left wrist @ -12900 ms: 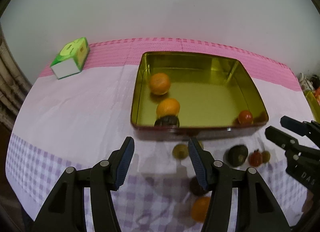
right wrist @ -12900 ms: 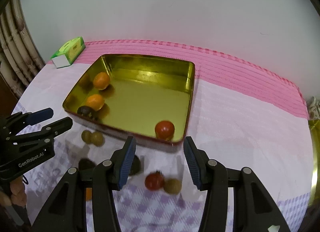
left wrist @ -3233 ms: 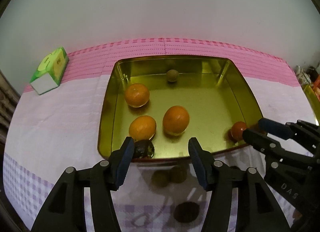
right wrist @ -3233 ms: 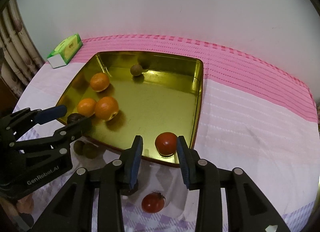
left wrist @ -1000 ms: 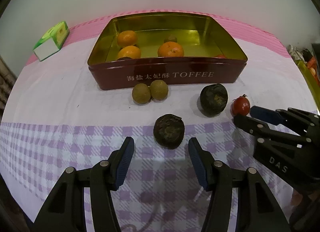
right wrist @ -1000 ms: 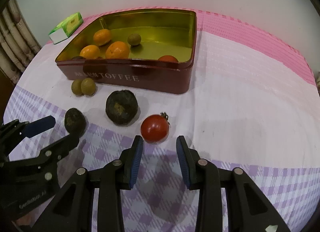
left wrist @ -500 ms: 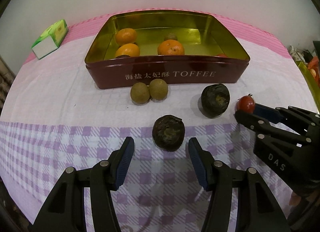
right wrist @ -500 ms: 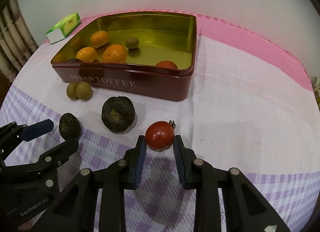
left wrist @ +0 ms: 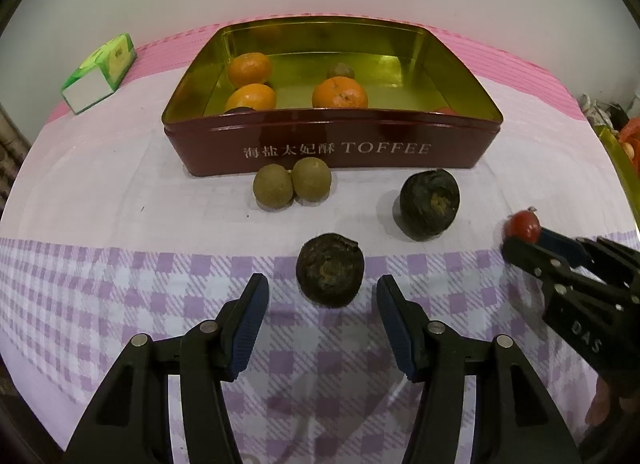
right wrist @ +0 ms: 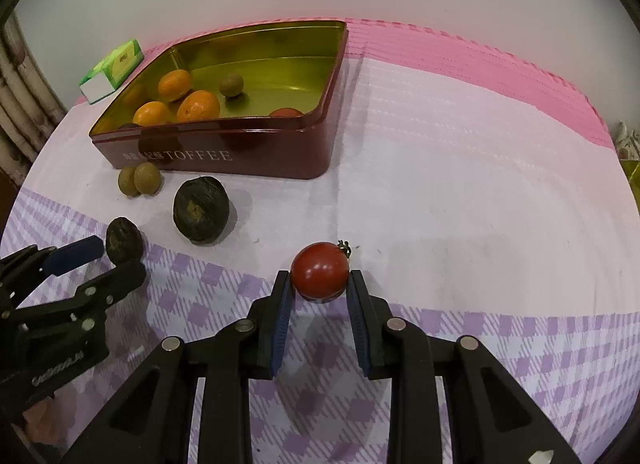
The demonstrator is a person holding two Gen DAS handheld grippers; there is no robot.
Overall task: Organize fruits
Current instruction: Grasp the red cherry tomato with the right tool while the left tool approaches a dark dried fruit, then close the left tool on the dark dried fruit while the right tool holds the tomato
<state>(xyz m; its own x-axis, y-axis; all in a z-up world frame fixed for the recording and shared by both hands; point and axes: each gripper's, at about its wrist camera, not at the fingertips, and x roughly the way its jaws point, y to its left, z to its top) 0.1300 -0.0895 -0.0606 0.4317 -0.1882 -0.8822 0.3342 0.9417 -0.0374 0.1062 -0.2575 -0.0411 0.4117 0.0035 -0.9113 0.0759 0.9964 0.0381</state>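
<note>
Right tool (right wrist: 319,279) clenched on red tomato (right wrist: 319,271) (left tool (left wrist: 319,296) released, dark fruit (left wrist: 330,269) just ahead).

My right gripper (right wrist: 319,284) points steeply down at the bench, its fingers (right wrist: 280,310) closed in on the red tomato (right wrist: 319,271) so that both blue pads press its sides; it seems barely lifted, though I can't tell for sure. My left gripper (left wrist: 320,304) also tilts steeply down, its fingers (left wrist: 248,314) parted with nothing between the pads, stopping just short of a dark wrinkled fruit (left wrist: 330,270). A bit of my hand may show at the right gripper's rear.
</note>
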